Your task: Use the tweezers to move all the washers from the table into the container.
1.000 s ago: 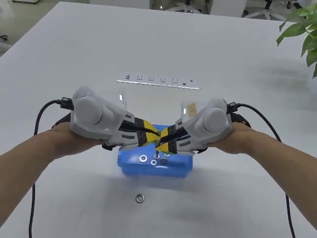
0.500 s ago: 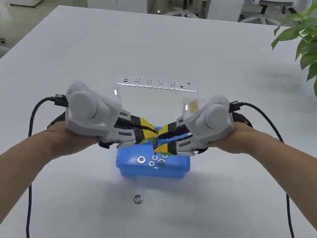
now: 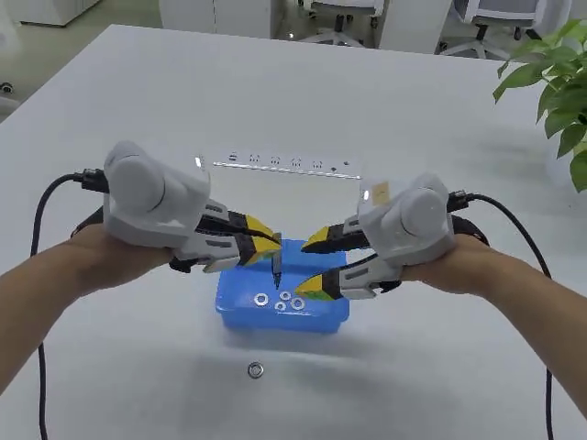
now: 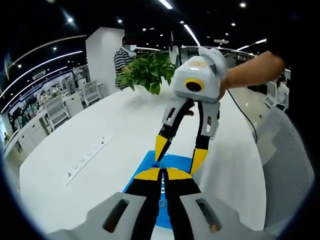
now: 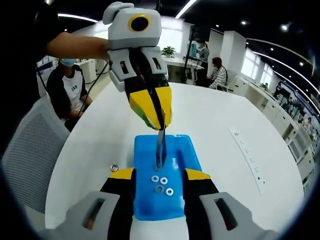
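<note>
Mid-task: left gripper (image 3: pixel 266 247) clamped on tweezers (image 3: pixel 277 268), tips over container (image 3: pixel 229 312) with four washers (image 3: pixel 280 301) inside. Right gripper (image 3: pixel 305 266) jaws wide, empty. Last washer (image 3: pixel 255 369) on table (image 3: pixel 413 119), near container. Next: lower tweezers, pinch it.

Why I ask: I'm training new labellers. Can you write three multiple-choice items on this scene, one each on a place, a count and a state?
1. Where is the stray washer?
A on the table, nearer the person than the container
B on the container's rim
C on the table beyond the container

2. How many washers lie in the container?
A two
B four
C six

3. The right gripper is
A open
B shut on a washer
C shut on the container's rim

Key: 1 A, it lies alone in front of the container; 2 B, four rings show on the blue floor; 3 A, its jaws stand apart with nothing between.
</note>
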A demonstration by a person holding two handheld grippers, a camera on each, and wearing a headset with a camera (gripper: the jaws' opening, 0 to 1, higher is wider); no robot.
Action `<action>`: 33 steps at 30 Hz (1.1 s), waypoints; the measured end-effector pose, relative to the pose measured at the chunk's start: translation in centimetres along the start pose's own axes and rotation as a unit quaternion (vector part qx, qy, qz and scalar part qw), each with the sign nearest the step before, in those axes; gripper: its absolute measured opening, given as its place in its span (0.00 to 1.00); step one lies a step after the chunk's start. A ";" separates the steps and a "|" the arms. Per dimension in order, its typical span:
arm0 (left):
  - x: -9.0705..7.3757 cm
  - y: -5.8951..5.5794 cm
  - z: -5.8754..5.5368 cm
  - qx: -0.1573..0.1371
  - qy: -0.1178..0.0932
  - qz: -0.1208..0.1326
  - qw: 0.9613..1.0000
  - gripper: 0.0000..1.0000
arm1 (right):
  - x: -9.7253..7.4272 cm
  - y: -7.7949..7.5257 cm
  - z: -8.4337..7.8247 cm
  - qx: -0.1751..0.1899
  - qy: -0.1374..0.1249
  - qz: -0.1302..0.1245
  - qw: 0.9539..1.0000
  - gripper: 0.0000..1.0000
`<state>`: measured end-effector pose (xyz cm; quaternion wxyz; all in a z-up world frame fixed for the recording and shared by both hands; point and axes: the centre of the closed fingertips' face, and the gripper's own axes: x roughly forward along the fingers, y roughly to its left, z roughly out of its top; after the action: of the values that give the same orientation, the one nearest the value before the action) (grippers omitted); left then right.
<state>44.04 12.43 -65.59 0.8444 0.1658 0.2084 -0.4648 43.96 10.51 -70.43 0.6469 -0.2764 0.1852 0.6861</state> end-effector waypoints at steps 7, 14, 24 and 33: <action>-0.9 -0.4 0.0 -0.006 0.007 0.005 1.000 0.06 | -1.0 0.9 -0.4 0.016 -0.006 -0.006 1.000 0.46; -2.0 -1.0 0.1 -0.009 0.008 0.010 1.000 0.06 | -1.7 1.9 -0.6 0.029 -0.017 -0.011 0.999 0.54; -3.3 -2.6 0.2 -0.014 0.007 0.007 1.000 0.06 | -2.2 3.2 -1.2 0.046 -0.022 -0.016 0.999 0.65; -3.9 -4.0 -0.1 -0.015 0.001 0.003 1.000 0.06 | -2.2 4.2 -1.6 0.053 -0.027 -0.018 0.998 0.74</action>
<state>38.67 13.23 -64.05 0.8479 0.1540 0.2163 -0.4590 40.08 7.35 -70.75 0.6777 -0.2266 0.1992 0.6706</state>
